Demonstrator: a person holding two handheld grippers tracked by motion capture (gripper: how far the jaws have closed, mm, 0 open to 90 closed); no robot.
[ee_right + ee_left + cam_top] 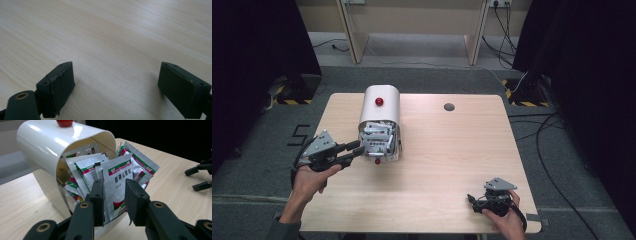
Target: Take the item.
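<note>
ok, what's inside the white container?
The white container holds a stack of silver sachets with green and red print, some sticking out of its open front. Its curved top covers the back, so whatever lies behind the sachets can't be seen.

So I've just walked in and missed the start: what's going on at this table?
A person works a pair of tongs in each hand. The left tongs are at the open front of a white container stuffed with foil sachets, jaws straddling the front sachet, not yet pressing on it. The right tongs rest open over bare table, holding nothing.
</note>
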